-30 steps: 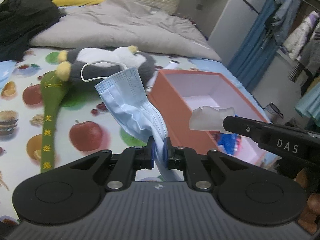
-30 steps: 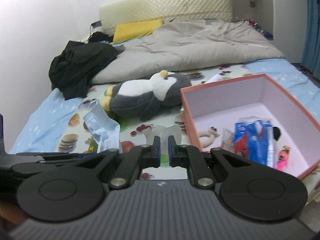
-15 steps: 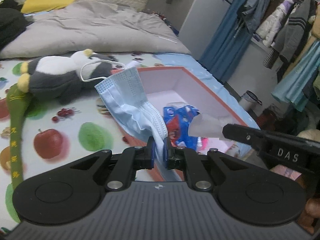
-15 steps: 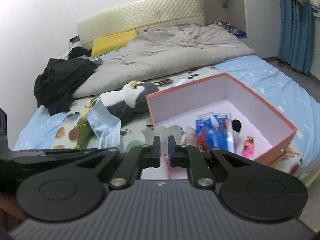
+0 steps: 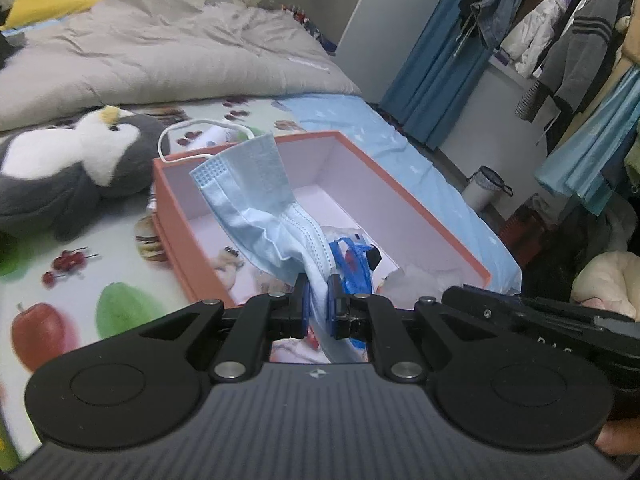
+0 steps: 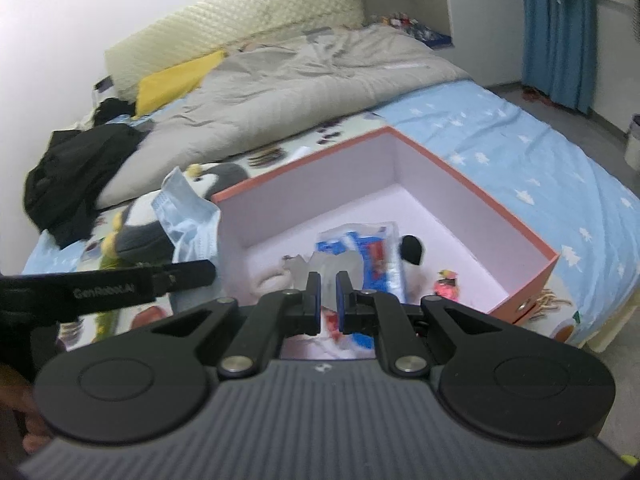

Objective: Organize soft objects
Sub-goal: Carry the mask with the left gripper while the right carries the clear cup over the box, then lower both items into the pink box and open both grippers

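Note:
A light blue face mask [image 5: 256,200] hangs crumpled from my left gripper [image 5: 318,300], which is shut on its lower edge; its white ear loop curls up at the top. The mask hovers over the near end of an orange box [image 5: 176,232] with a pale pink inside. My right gripper [image 6: 328,288] is shut on a whitish translucent scrap [image 6: 332,268], also above the orange box [image 6: 480,188]. In the box lie a blue and red packet [image 6: 368,252], a black piece [image 6: 412,250] and a small pink toy [image 6: 446,286]. The left wrist view shows the right gripper [image 5: 446,294] beside the mask.
A grey and white penguin plush [image 5: 68,168] lies left of the box on the fruit-print sheet. A grey duvet [image 6: 312,80], a yellow pillow [image 6: 176,80] and black clothes [image 6: 72,168] fill the far bed. Hanging clothes [image 5: 576,48] and a small bin [image 5: 484,188] stand right of it.
Both grippers have swung right, from over the sheet to above the open box. The mask and the translucent scrap stayed gripped. The penguin plush has slid toward the left of both views.

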`<move>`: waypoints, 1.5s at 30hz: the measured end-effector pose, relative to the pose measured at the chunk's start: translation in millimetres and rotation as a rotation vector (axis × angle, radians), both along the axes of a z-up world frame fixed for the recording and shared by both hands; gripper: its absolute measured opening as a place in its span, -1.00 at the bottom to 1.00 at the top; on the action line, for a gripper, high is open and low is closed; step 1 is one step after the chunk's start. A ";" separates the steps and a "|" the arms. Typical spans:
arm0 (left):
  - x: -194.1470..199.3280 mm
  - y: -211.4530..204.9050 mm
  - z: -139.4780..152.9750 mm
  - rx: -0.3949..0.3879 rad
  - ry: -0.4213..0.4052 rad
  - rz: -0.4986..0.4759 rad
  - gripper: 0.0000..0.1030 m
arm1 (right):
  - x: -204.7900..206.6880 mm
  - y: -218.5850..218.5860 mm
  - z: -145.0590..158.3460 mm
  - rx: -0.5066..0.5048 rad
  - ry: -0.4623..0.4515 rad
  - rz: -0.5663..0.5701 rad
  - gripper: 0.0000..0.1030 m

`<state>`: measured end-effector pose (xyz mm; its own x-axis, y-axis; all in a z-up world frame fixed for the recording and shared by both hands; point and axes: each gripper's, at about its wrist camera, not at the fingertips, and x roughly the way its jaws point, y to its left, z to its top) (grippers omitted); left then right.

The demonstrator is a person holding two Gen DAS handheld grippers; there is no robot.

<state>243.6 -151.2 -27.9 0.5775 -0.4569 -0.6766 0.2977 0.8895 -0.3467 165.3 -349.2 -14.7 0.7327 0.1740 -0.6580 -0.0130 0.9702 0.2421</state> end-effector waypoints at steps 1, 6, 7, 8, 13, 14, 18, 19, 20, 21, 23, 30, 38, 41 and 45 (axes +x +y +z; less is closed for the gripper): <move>9.8 -4.3 -3.0 0.003 0.005 -0.005 -0.79 | 4.7 -4.7 -2.7 0.001 0.006 -0.008 -0.78; 57.7 -23.8 -22.0 0.014 0.037 -0.018 -0.79 | 37.1 -28.8 -19.8 -0.009 0.057 -0.052 -0.78; 67.2 -27.8 -25.9 0.018 0.047 -0.020 -0.79 | 43.1 -32.7 -22.8 -0.010 0.063 -0.059 -0.78; 75.9 -30.4 -30.2 0.022 0.055 -0.021 -0.79 | 50.3 -36.9 -26.2 -0.012 0.070 -0.066 -0.78; 116.7 -45.3 -55.0 0.036 0.108 -0.034 -0.79 | 81.6 -53.0 -43.0 -0.012 0.107 -0.083 -0.78; 124.0 -47.4 -59.6 0.040 0.118 -0.035 -0.79 | 88.1 -54.9 -47.3 -0.011 0.116 -0.084 -0.78; 146.5 -51.9 -74.6 0.051 0.137 -0.024 -0.79 | 108.5 -58.9 -59.3 -0.004 0.140 -0.081 -0.77; 151.1 -51.8 -77.4 0.055 0.144 -0.017 -0.79 | 113.4 -59.0 -62.2 -0.003 0.146 -0.078 -0.77; 153.8 -51.0 -79.3 0.056 0.148 -0.012 -0.79 | 116.8 -59.1 -63.5 -0.001 0.147 -0.079 -0.77; 156.7 -50.5 -80.5 0.059 0.145 -0.008 -0.79 | 120.1 -58.9 -64.6 0.000 0.144 -0.074 -0.77; 159.8 -49.4 -83.0 0.070 0.147 0.003 -0.79 | 124.5 -59.5 -66.7 -0.002 0.141 -0.068 -0.76; 161.4 -42.7 -88.2 0.086 0.176 0.033 -0.03 | 129.8 -67.1 -65.9 0.024 0.172 -0.086 -0.52; 136.9 -36.7 -57.6 0.082 0.113 0.025 -0.02 | 110.7 -66.0 -44.6 0.016 0.140 -0.108 -0.26; 122.8 -32.5 -41.3 0.080 0.082 0.026 -0.02 | 97.2 -63.9 -29.2 0.022 0.103 -0.108 -0.26; 95.2 -25.3 -17.0 0.075 0.038 0.027 -0.02 | 75.1 -59.5 -7.6 0.024 0.055 -0.109 -0.26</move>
